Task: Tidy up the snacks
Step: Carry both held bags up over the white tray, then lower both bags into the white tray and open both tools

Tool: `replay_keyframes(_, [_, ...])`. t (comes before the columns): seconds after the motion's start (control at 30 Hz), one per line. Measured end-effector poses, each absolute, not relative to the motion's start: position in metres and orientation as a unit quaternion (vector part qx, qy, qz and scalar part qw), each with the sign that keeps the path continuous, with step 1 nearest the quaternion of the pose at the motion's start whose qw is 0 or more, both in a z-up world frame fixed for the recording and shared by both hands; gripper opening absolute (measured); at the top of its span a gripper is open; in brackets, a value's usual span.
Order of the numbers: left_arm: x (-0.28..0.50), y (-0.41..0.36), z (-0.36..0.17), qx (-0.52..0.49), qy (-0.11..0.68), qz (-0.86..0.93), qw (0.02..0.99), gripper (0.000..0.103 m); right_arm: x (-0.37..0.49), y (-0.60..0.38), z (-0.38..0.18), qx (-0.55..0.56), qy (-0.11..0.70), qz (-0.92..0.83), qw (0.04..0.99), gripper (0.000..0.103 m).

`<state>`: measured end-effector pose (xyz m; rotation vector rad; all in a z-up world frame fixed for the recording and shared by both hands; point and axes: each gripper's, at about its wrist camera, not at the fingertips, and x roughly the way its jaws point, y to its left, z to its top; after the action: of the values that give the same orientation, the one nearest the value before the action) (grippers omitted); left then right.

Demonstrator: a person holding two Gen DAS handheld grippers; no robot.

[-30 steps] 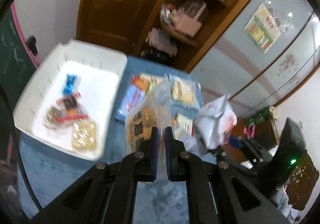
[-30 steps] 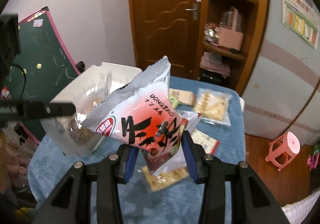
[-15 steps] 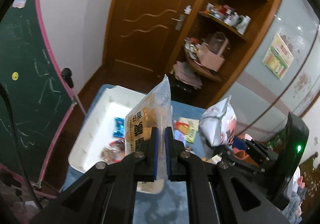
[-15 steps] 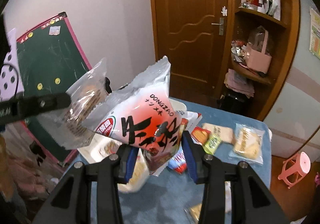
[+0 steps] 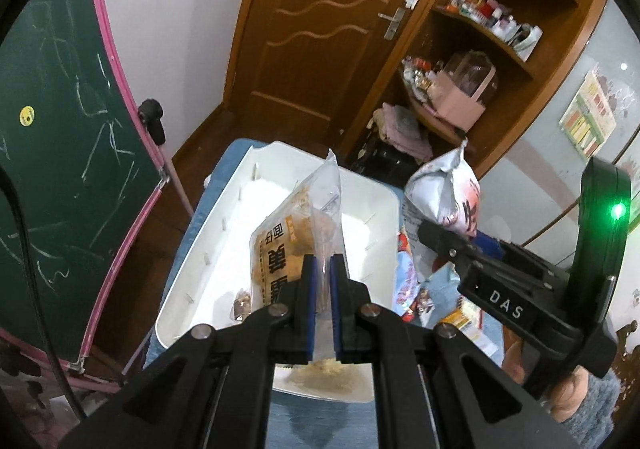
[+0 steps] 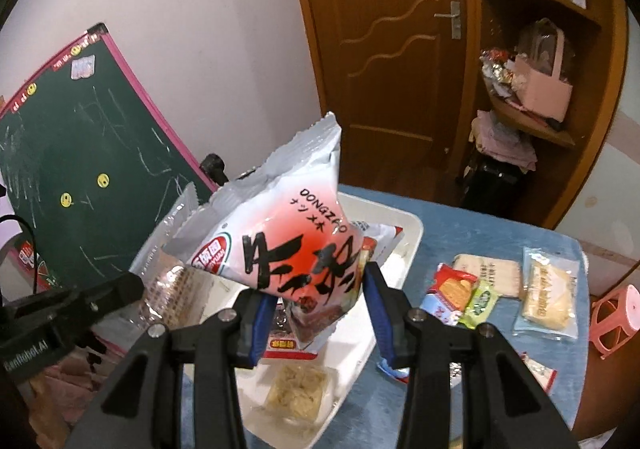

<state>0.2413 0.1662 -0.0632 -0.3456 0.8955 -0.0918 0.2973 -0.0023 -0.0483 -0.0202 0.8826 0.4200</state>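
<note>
My left gripper (image 5: pixel 323 313) is shut on a clear packet of brown biscuits (image 5: pixel 298 241), held upright over the white tray (image 5: pixel 224 233). My right gripper (image 6: pixel 318 313) is shut on a puffy white and red snack bag (image 6: pixel 292 249) with black characters, also above the white tray (image 6: pixel 404 261). Each view catches the other gripper: the right gripper (image 5: pixel 448 245) with its bag (image 5: pixel 444 189) shows in the left wrist view, and the biscuit packet (image 6: pixel 176 261) shows at the left of the right wrist view. A few snacks lie in the tray (image 6: pixel 298 397).
Several loose snack packets (image 6: pixel 544 293) lie on the blue table (image 6: pixel 480 237) right of the tray. A green chalkboard (image 5: pixel 60 153) leans at the left. A wooden door (image 6: pixel 388 33), shelves (image 6: pixel 536 89) and a pink stool (image 6: pixel 616 317) stand beyond.
Both grippers have carried their packets leftward from over the loose snacks to above the white tray. Their grips have not changed.
</note>
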Motion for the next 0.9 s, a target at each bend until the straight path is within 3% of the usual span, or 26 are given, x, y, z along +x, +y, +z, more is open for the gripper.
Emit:
replay_keyframes(0.57, [0.273,0.158,-0.127,-0.134,0.494,-0.031,0.858,0.005,0.337,0.026,-0.12,-0.037,0.497,0.198,0.844,0.046])
replay_keyframes(0.63, [0.272,0.158,-0.128,-0.127,0.492,-0.024,0.861,0.014,0.34,0.03,-0.131,-0.039,0.514,0.202,0.833,0.046])
replay_keyframes(0.67, [0.272,0.157,-0.128,-0.122,0.491,-0.019,0.862,0.034,0.341,0.031,-0.137,-0.038,0.523,0.204,0.826,0.046])
replay_keyframes(0.7, [0.271,0.157,-0.127,-0.12,0.489,-0.015,0.864,0.065,0.341,0.032,-0.141,-0.038,0.528,0.203,0.824,0.046])
replay_keyframes(0.77, [0.266,0.157,-0.122,-0.117,0.475,-0.001,0.872,0.091,0.34,0.033,-0.145,-0.04,0.528,0.206,0.823,0.049])
replay_keyframes(0.83, [0.26,0.157,-0.116,-0.117,0.454,0.009,0.883,0.092,0.337,0.033,-0.146,-0.038,0.521,0.209,0.826,0.062])
replay_keyframes(0.9, [0.256,0.158,-0.112,-0.119,0.455,0.005,0.883,0.092,0.331,0.029,-0.143,-0.032,0.508,0.207,0.836,0.067])
